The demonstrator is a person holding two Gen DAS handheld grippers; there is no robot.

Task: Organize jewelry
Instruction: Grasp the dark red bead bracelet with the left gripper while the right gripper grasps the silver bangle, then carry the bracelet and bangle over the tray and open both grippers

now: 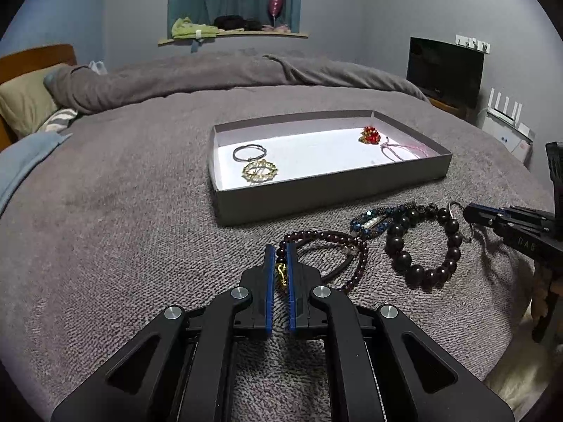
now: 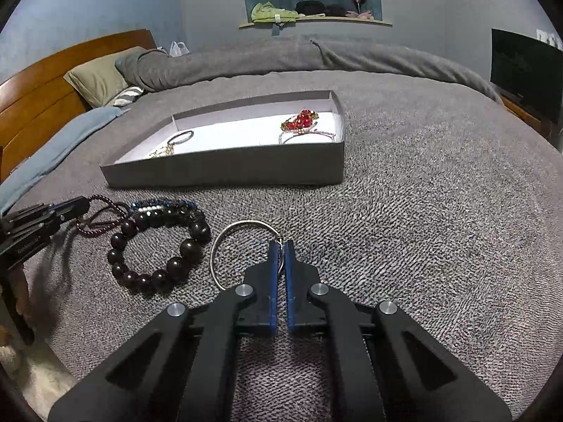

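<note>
A grey box tray (image 1: pixel 330 190) (image 2: pixel 225 172) lies on the bed and holds a silver ring (image 1: pixel 248 152), a gold round piece (image 1: pixel 259 171), a red bead cluster (image 1: pixel 369 136) (image 2: pixel 299 122) and a pink cord bracelet (image 1: pixel 404 150). My left gripper (image 1: pixel 280 248) is shut on a small-bead maroon bracelet (image 1: pixel 327 237) with a gold charm (image 1: pixel 281 274). My right gripper (image 2: pixel 280 246) is shut on a silver hoop (image 2: pixel 242 246), which also shows in the left wrist view (image 1: pixel 457 207). A large dark bead bracelet (image 1: pixel 422 246) (image 2: pixel 158 246) and a blue beaded piece (image 1: pixel 373 221) (image 2: pixel 165 205) lie between them.
The grey blanket (image 1: pixel 123 228) covers the bed. Pillows (image 1: pixel 24 102) and a wooden headboard (image 2: pixel 38 84) are at the left. A dark monitor (image 1: pixel 445 66) stands at the right. A window shelf (image 1: pixel 232 33) holds clothes and a pink glass.
</note>
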